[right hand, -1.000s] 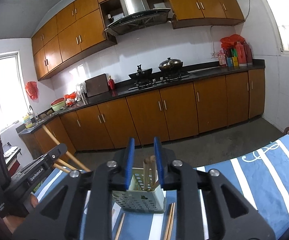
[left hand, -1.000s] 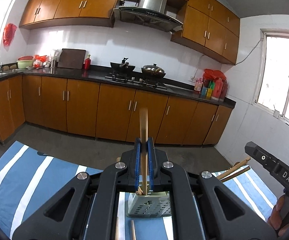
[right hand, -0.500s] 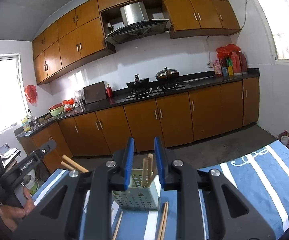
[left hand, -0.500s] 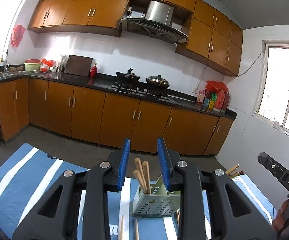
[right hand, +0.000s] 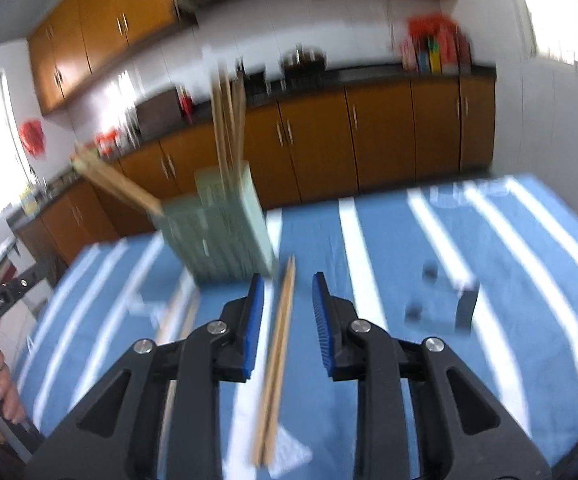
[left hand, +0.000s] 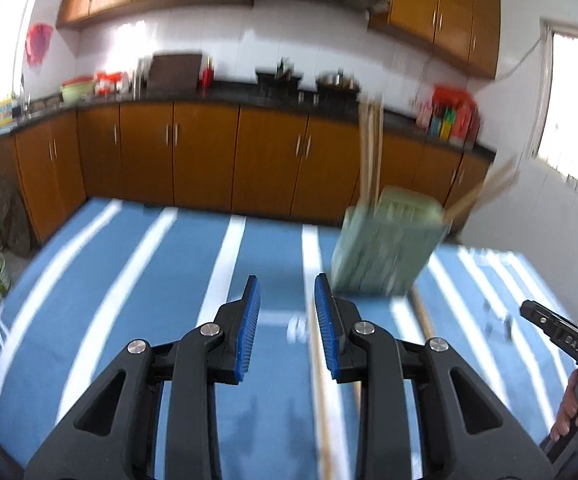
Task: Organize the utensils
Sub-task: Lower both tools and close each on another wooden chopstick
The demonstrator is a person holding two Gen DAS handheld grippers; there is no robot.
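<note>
My right gripper (right hand: 287,308) is closest: a pair of chopsticks (right hand: 277,364) lies flat on the striped cloth (right hand: 429,240), running lengthwise between its spread, empty jaws, just before the green holder (right hand: 225,236). Left gripper (left hand: 287,310) is also spread and empty.

Open striped cloth (left hand: 137,280) left; green holder (left hand: 385,248) w/ upright chopsticks (right hand: 229,120) blocking ahead-right.

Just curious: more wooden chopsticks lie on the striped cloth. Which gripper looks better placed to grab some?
Probably the right gripper: a pair of wooden chopsticks lies centred between its open jaws. The left gripper has one stick off-centre.
</note>
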